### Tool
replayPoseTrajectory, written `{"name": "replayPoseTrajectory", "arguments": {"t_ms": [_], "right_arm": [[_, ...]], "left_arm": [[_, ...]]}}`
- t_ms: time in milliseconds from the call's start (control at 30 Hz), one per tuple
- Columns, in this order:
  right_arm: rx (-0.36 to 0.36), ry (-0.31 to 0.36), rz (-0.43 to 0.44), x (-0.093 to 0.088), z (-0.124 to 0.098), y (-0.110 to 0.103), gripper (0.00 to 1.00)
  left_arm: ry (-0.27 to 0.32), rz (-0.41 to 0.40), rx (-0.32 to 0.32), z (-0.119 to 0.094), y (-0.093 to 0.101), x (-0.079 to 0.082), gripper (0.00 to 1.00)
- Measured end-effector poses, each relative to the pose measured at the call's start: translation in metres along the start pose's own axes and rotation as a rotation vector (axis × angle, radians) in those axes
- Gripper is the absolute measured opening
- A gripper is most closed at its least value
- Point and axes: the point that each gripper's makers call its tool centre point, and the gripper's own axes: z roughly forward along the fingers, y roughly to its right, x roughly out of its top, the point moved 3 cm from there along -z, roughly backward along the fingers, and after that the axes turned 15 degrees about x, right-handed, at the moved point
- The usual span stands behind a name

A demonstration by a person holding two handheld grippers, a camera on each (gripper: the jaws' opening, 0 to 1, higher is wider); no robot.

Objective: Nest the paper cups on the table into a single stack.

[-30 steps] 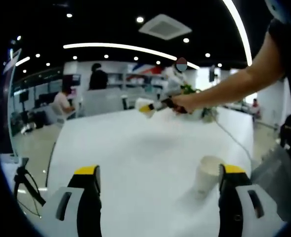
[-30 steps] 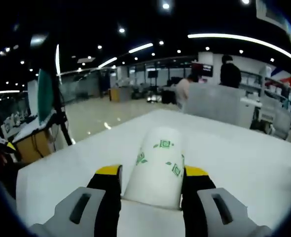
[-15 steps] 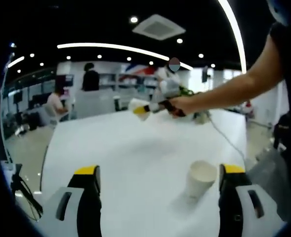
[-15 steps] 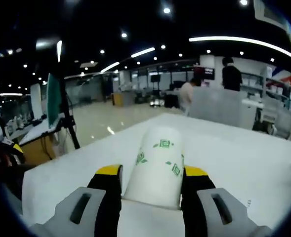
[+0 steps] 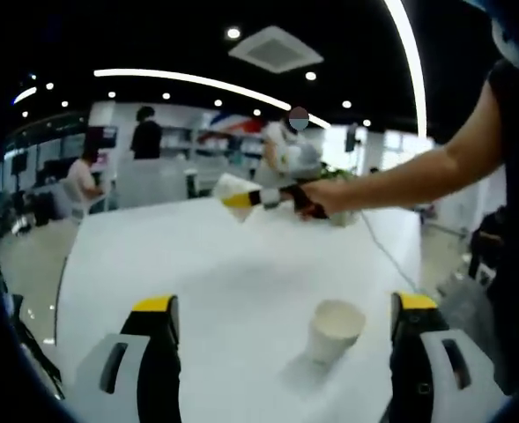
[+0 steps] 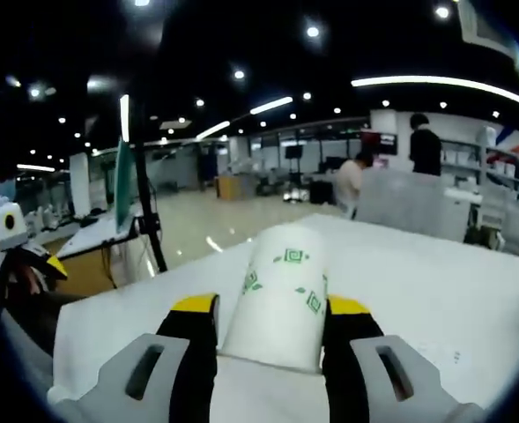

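In the left gripper view my left gripper (image 5: 284, 352) hangs jaws apart over the table (image 5: 197, 264), an upright cup (image 5: 331, 330) mouth-up near its right edge, while in the right gripper view my right gripper (image 6: 270, 330) clamps a printed cup (image 6: 278, 295), long axis pointing forward.

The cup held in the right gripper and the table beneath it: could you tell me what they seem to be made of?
The cup looks like matte white paper, printed with small green square motifs. The table looks like a smooth white laminate or painted board with faint sheen, though the exact material is uncertain.
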Motion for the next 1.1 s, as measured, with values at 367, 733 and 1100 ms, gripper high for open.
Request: {"name": "replayPoseTrajectory", "arguments": {"t_ms": [367,733,1100], "right_arm": [[0.041,0.032,0.001,0.002,-0.013,-0.039,0.43],[0.083,0.078,-0.010,0.009,-0.033,-0.078,0.43],[0.220,0.097,-0.002,0.019,-0.055,-0.138,0.43]], "left_arm": [[0.004,-0.033,0.004,-0.002,0.003,0.012,0.99],[0.042,-0.073,-0.003,-0.003,0.006,0.030,0.98],[0.071,-0.032,-0.078,0.004,0.015,0.055,0.97]]}}
